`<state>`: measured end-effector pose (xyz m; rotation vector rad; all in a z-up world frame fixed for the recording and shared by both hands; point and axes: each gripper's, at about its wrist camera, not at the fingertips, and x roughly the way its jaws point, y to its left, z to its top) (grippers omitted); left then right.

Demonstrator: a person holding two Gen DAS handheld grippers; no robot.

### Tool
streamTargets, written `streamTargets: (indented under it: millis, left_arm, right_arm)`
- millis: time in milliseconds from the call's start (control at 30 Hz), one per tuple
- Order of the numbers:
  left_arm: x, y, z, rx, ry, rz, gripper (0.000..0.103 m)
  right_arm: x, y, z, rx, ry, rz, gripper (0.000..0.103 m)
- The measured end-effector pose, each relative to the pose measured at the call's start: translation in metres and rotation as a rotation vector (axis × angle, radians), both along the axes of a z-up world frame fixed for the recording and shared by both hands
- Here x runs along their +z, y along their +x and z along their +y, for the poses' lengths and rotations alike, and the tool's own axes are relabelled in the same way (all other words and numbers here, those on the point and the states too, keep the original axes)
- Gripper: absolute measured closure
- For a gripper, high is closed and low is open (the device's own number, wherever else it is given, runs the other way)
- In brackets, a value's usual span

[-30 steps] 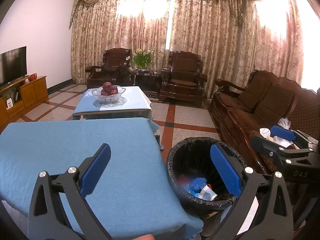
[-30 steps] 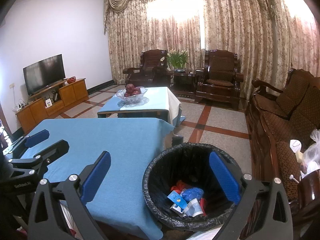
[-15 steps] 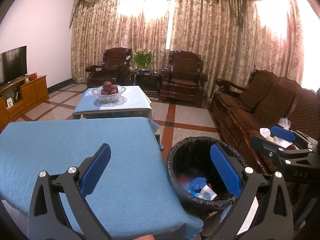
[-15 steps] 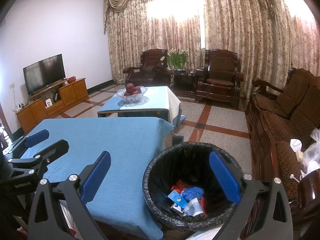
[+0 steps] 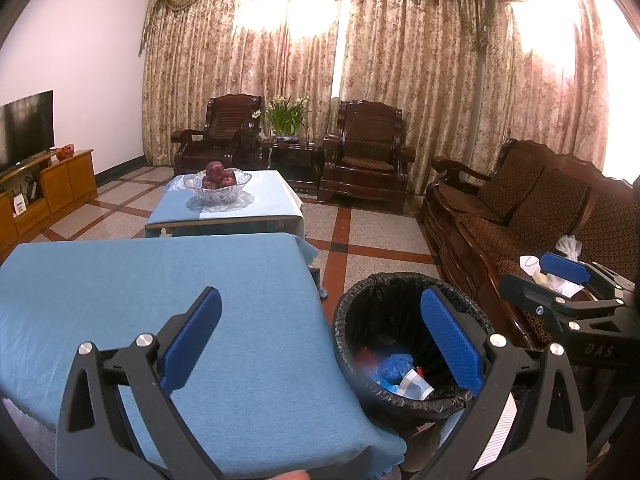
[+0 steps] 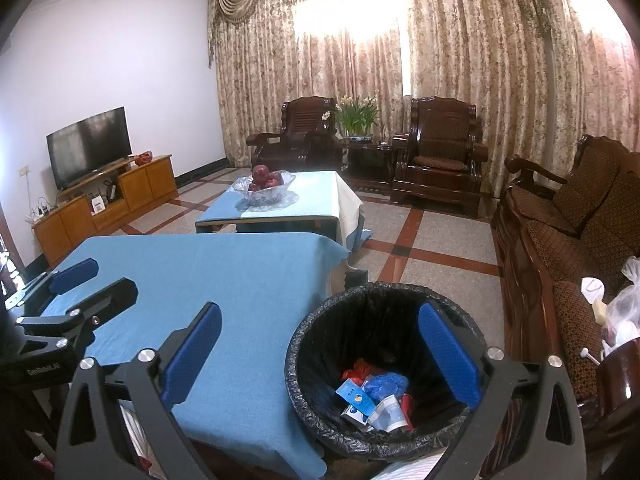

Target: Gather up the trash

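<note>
A round bin with a black liner (image 6: 372,364) stands on the floor beside a table under a blue cloth (image 6: 240,276). Inside it lie several pieces of trash (image 6: 372,396): blue, red and white wrappers and packets. My right gripper (image 6: 320,356) hangs open above the bin's near rim, nothing between its blue pads. My left gripper (image 5: 320,340) is open too, empty, straddling the table's right edge and the bin (image 5: 404,344). Each gripper shows in the other's view: the right one (image 5: 560,276), the left one (image 6: 76,276).
A low table (image 6: 316,204) further back carries a glass bowl of red fruit (image 6: 264,186). A dark wooden sofa (image 6: 568,232) runs along the right, with a white plastic bag (image 6: 628,308) on it. Armchairs, a plant and curtains stand at the back; a TV cabinet (image 6: 104,204) at left.
</note>
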<state>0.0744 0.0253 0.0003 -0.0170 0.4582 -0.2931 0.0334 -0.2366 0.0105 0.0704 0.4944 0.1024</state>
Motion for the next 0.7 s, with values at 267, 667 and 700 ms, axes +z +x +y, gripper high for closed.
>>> streamTargets:
  millis: [267,667,700]
  left_arm:
    - [0.0001,0.0001,0.0005,0.000,0.001,0.001,0.006]
    - [0.0002,0.0003,0.0007,-0.001,0.001,0.002,0.006]
    - [0.0004,0.0004,-0.0004,0.000,0.001,0.001,0.006]
  right_arm:
    - [0.0006,-0.0001,0.0003,0.000,0.001,0.001,0.006]
    - [-0.0006,0.0002,0.0017,0.001,0.001,0.003,0.006]
    - [-0.0005,0.0003,0.0013,0.001,0.001,0.003,0.006]
